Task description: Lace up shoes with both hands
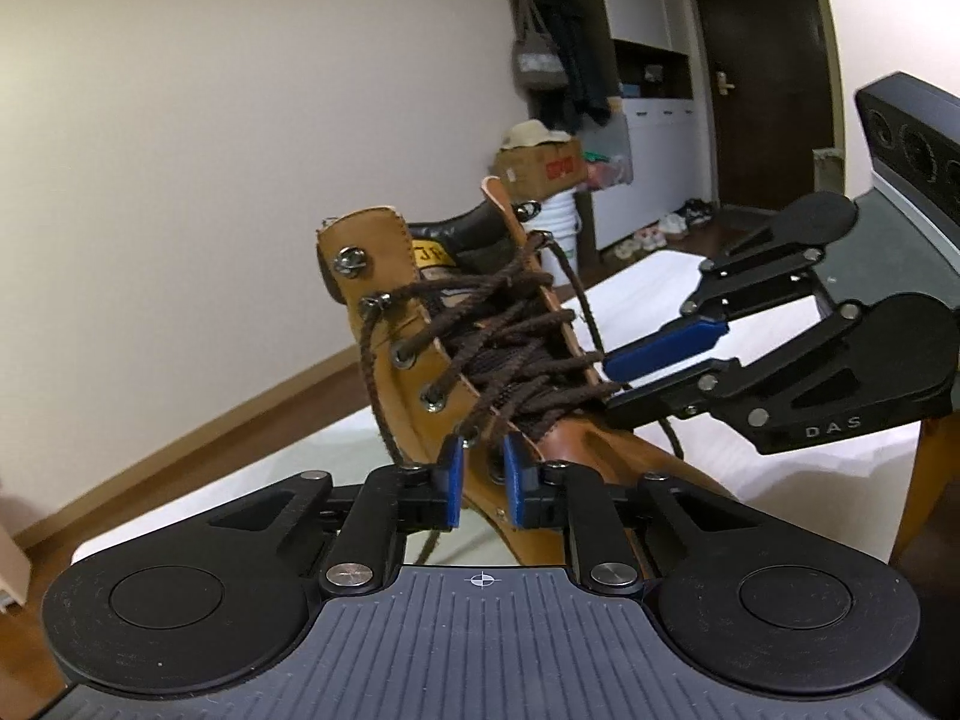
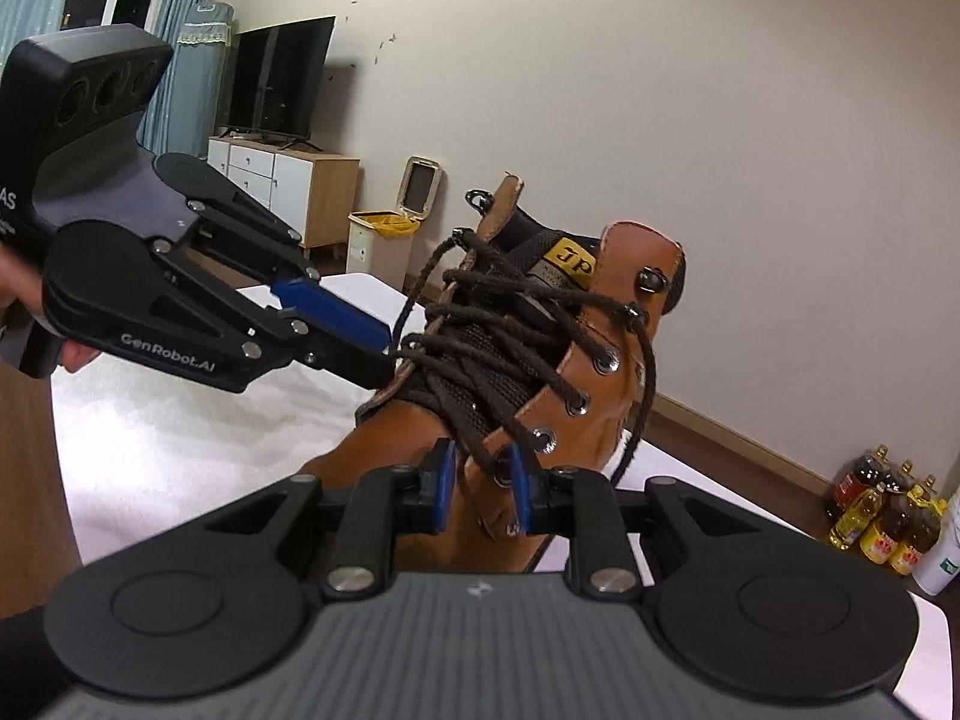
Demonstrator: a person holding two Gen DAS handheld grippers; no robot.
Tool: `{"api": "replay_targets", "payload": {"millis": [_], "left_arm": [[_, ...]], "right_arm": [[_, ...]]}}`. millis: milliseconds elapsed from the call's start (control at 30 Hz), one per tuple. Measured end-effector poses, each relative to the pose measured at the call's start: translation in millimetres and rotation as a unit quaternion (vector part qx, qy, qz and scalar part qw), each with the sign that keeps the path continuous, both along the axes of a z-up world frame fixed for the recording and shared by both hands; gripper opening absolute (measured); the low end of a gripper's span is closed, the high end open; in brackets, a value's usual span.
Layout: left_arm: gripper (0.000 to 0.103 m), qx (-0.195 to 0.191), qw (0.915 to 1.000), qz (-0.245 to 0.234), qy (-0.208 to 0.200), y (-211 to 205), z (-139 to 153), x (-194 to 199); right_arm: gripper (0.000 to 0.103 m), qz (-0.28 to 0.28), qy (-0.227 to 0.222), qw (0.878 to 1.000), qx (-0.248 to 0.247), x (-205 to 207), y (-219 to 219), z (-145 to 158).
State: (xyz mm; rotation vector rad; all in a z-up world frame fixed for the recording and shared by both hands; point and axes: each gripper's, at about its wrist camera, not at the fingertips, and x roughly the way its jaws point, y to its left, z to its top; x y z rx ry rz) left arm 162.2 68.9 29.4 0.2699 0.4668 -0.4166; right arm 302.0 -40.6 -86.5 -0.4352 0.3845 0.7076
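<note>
Standing place: the tan boot [image 2: 390, 450] is upright on the white-covered counter [image 2: 180, 420], toe end towards the two cameras and shaft rising away from them.
Long axis: it runs from the person outward, so the tongue and the ladder of crossings lie between the two tools.
Laces: the dark brown laces [image 1: 510, 354] criss-cross through the eyelets and reach the lower hooks; the crossings look slack (some bow up off the tongue).
Top hook: the uppermost hook [image 1: 351, 261] on the left flank is bare.
Free ends: the left end [image 1: 379, 402] hangs down the left flank, and the right end [image 2: 645, 384] hangs down the right flank; no knot or bow shows.
Left tool: the left tool [image 1: 483, 483] sits low on the left of the lacing, pads at a narrow gap with a strand running through it, not pinched.
Right tool: the right tool [image 2: 480, 483] mirrors it on the right flank, pads a little apart around the lowest crossings, gripping nothing that I can see.
Nearest reach: each loose end falls just outside its own side's tool, so each tool is nearer its own end.
Judgement: what seems left is taking up slack, the top hooks and the tying.
</note>
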Motion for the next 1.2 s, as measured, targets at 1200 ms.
{"api": "replay_targets", "payload": {"millis": [1200], "left_arm": [[0.014, 0.078, 0.9945, -0.059, -0.038, -2.1, 5.5, 10.8]], "right_arm": [[0.01, 0.051, -0.166, 0.969, -0.178, -9.2, 28.7, -19.8]]}}
